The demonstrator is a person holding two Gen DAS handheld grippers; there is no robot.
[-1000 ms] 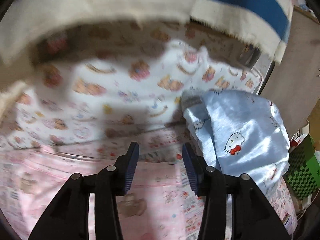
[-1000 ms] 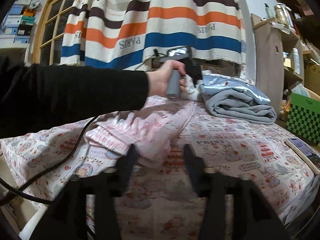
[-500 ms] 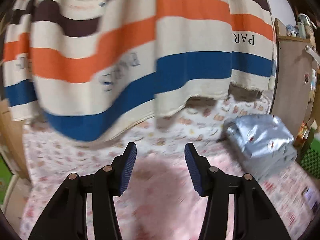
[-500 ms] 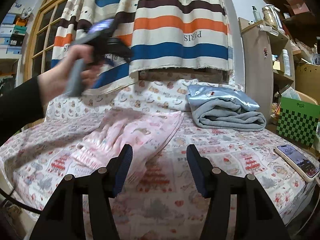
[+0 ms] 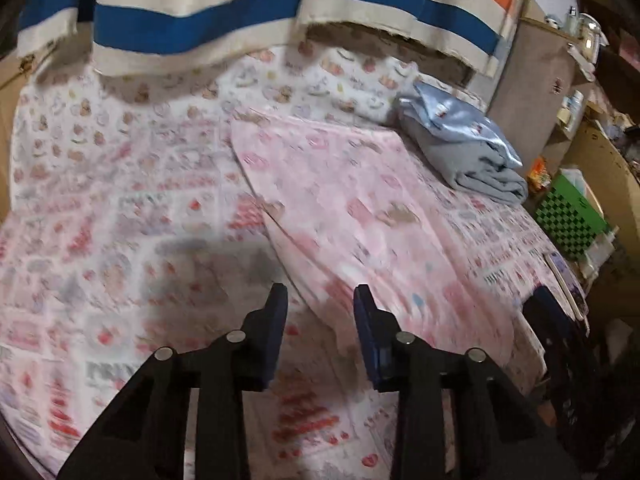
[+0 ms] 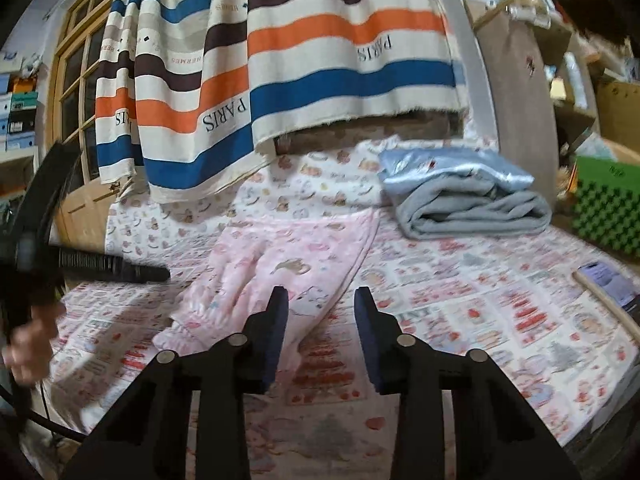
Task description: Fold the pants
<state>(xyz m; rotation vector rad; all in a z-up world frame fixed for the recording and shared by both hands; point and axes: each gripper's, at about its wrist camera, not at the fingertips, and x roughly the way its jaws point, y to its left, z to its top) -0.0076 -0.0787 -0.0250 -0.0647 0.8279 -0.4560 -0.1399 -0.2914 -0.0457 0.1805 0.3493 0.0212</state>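
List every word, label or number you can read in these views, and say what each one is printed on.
"PARIS": on the striped curtain, in the cream bands, several times; some prints read mirrored.
"HERMES": small, on the same curtain's upper cream bands.
Lettering on the patterned bedsheet: too blurred to read.
Marking on the green checked box: too small to read.
Phone screen: unreadable.
Pink pants: cartoon prints only, no legible text.

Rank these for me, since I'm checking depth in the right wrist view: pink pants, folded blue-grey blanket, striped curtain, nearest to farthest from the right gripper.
From the right gripper:
1. Pink pants, just ahead, left of centre.
2. Folded blue-grey blanket, farther back on the right.
3. Striped curtain, hanging behind the bed.
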